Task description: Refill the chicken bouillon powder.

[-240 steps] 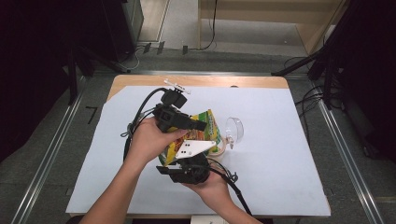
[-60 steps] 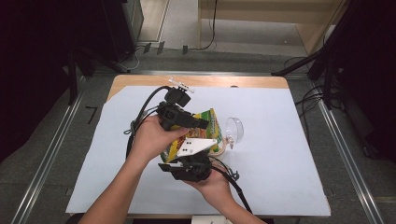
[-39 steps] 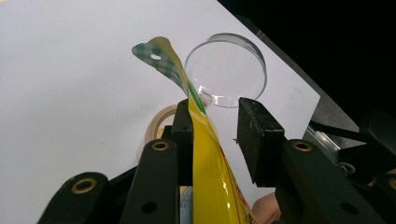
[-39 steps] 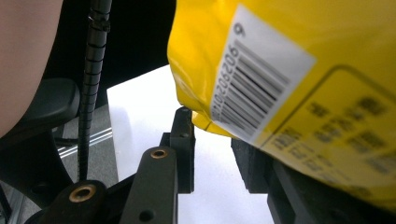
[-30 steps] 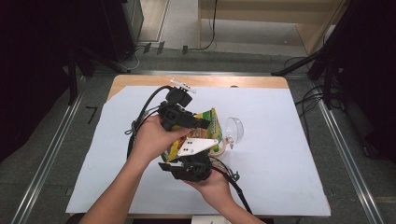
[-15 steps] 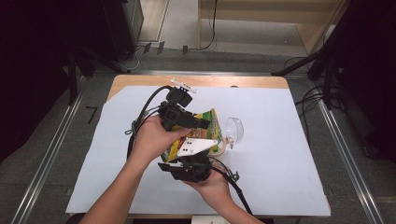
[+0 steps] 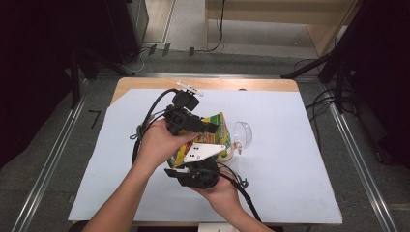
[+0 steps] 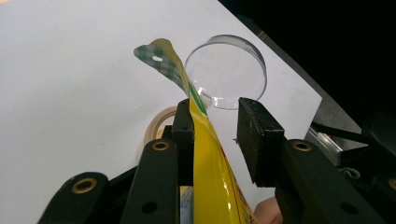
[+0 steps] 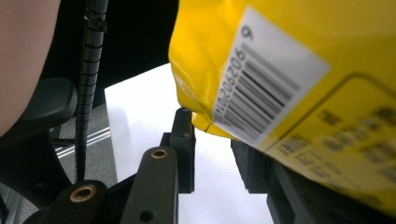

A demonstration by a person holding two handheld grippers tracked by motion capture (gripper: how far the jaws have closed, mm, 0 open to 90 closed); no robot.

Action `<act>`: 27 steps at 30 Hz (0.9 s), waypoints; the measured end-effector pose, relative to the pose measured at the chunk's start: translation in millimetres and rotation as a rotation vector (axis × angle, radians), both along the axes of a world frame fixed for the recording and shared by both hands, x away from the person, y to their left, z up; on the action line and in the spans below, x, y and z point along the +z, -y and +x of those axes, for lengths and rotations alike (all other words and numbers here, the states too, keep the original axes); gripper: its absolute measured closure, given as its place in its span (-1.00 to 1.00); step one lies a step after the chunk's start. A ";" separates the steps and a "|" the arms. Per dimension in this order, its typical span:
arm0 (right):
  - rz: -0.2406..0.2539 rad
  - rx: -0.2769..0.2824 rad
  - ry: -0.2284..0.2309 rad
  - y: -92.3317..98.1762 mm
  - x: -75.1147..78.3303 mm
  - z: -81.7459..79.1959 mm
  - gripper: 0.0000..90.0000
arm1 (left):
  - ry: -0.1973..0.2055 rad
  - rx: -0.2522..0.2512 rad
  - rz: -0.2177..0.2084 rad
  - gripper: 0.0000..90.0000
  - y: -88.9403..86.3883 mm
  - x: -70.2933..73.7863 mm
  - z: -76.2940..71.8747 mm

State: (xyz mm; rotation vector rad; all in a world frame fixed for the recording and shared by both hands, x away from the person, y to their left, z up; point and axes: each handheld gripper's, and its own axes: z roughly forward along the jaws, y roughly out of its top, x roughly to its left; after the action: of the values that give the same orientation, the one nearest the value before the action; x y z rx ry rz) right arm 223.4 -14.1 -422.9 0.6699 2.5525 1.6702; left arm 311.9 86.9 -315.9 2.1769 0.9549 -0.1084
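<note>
Bag: we see the yellow snack bag (image 7: 220,135) held above the table (image 7: 300,159) | left gripper (image 8: 215,135) fingers apart, bag against one | right gripper (image 9: 212,144) grip unclear | Risk: loose hold, bag slips onto clear dish (image 8: 226,70).

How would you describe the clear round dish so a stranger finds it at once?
Start at the white sheet covering the table. Near its middle, the hands hold a yellow bag; the dish stands just right of it. It alone is transparent, round and shallow.

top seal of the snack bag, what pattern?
Green-and-white check on the bag's top seal, with a small hang hole; the body below is yellow. Left gripper view shows it best.
</note>
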 end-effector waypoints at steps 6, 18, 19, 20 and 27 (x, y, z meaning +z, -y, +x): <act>0.001 -0.001 -0.009 -0.1 -0.2 0.8 0.59 | -0.009 -0.003 0.003 0.54 1.1 -0.6 2.1; 0.002 -0.008 -0.014 -0.5 0.6 0.6 0.59 | -0.004 -0.007 0.009 0.53 2.4 0.0 1.6; 0.003 -0.010 -0.016 -0.5 0.3 0.7 0.59 | -0.002 -0.005 0.011 0.53 2.8 0.1 1.3; 0.004 -0.012 -0.017 -0.3 0.1 0.7 0.59 | 0.000 -0.004 0.011 0.53 3.3 0.2 1.0; 0.005 -0.010 -0.014 0.6 -0.6 1.3 0.59 | 0.004 -0.006 0.012 0.52 4.4 0.1 0.5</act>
State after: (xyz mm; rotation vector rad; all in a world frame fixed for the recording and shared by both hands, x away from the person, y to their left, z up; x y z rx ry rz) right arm 224.7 -14.7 -423.5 0.6968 2.5510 1.6747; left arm 312.3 82.5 -315.8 2.1906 0.9485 -0.1010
